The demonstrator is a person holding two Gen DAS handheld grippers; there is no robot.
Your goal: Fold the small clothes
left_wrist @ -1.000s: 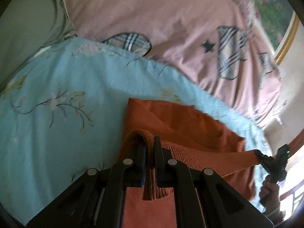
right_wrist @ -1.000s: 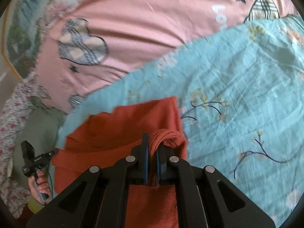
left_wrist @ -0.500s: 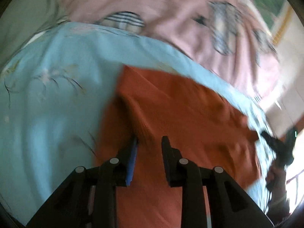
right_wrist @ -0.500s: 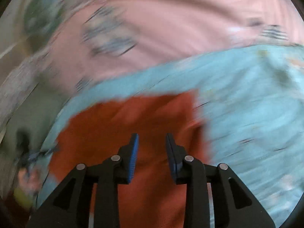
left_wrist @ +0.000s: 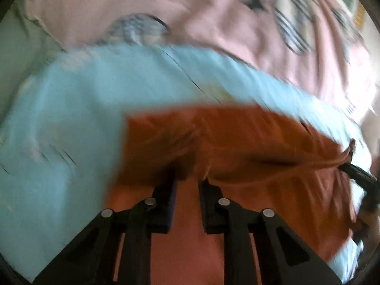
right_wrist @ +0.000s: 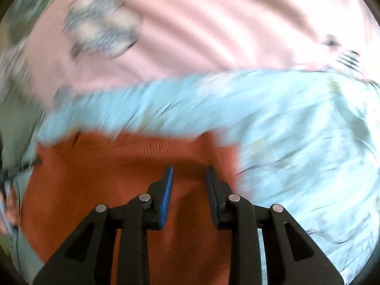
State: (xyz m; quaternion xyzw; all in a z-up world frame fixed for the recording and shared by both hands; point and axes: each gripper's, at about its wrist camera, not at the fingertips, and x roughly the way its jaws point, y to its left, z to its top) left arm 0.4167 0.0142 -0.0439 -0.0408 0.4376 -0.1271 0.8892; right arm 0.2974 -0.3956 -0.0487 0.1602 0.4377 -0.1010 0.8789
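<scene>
Rust-orange knit garment (left_wrist: 237, 137) laid on a light-blue floral sheet (left_wrist: 71, 109)

Both grippers, left (left_wrist: 187, 185) and right (right_wrist: 188, 173), are seen slightly parted and closing; nothing is gripped between the fingers.

A second ago each gripper was pinching a bunched edge of the orange cloth (left_wrist: 237, 142). Now both have let go. The left gripper (left_wrist: 187, 182) and the right gripper (right_wrist: 188, 173) each have a gap between their jaws with nothing held in it, though the jaws are closing a little again. The cloth edge that was lifted now lies down flat on the blue sheet (left_wrist: 71, 118). Both pictures have turned blurry
</scene>
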